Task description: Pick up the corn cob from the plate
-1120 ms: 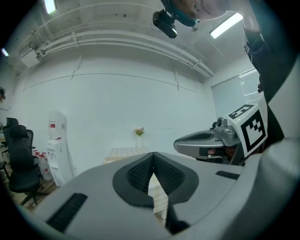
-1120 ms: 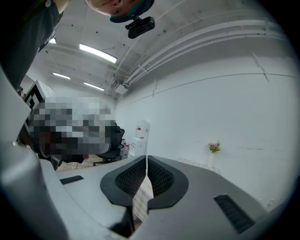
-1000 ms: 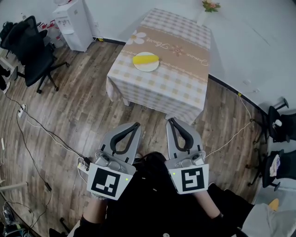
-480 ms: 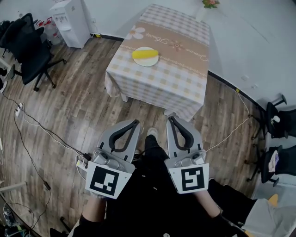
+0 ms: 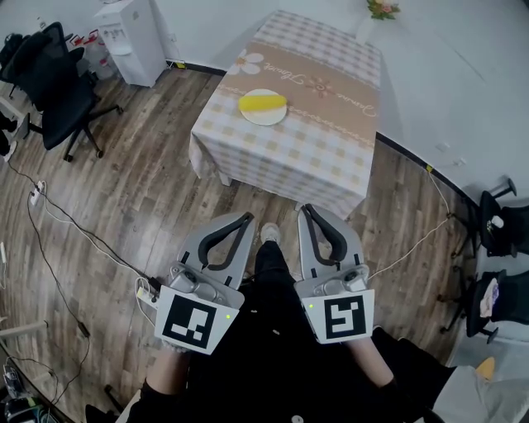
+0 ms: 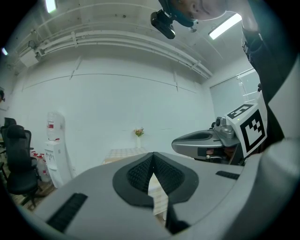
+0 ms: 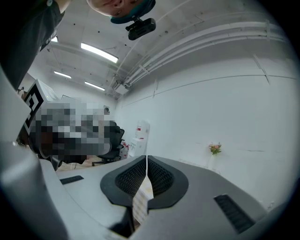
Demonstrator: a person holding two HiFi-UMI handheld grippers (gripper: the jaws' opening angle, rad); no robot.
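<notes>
The yellow corn cob (image 5: 263, 102) lies on a round white plate (image 5: 264, 118) near the left edge of the checked-cloth bench (image 5: 314, 132). Well apart from it, above the wooden floor (image 5: 124, 198), the left hand-held gripper (image 5: 246, 219) and right hand-held gripper (image 5: 304, 210) are both clenched on nothing.

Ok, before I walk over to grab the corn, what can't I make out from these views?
- Head view: the corn cob on the plate is too far and small to judge its surface or ends.
- Both gripper views: plate and corn are hidden behind the shut left hand-held gripper and right hand-held gripper.
- Head view: the flowers are cut off by the top edge.
</notes>
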